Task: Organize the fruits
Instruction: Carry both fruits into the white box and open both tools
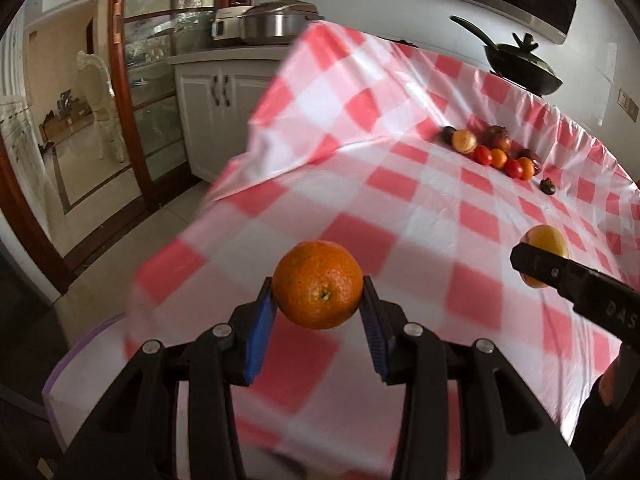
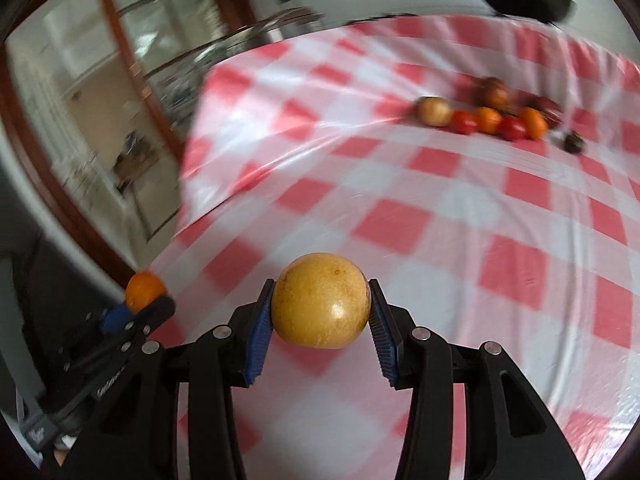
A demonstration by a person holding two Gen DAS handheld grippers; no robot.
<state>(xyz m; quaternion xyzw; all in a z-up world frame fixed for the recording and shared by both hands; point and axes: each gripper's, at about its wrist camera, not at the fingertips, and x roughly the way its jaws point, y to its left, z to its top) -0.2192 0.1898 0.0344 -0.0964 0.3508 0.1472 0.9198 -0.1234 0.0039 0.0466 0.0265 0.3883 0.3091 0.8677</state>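
My left gripper (image 1: 318, 300) is shut on an orange (image 1: 318, 284) and holds it above the near part of the red-and-white checked table (image 1: 420, 208). My right gripper (image 2: 320, 308) is shut on a round yellow fruit (image 2: 320, 300), also above the table. The yellow fruit (image 1: 546, 240) shows at the right of the left wrist view, and the orange (image 2: 144, 286) at the left of the right wrist view. A cluster of fruits (image 1: 496, 150) lies at the far right of the table; it also shows, blurred, in the right wrist view (image 2: 492, 116).
A small dark fruit (image 1: 547, 186) lies apart, right of the cluster. A black pan (image 1: 520, 66) stands at the table's far edge. A metal pot (image 1: 276, 22) sits on white cabinets behind. The table's left edge drops to the tiled floor (image 1: 120, 216).
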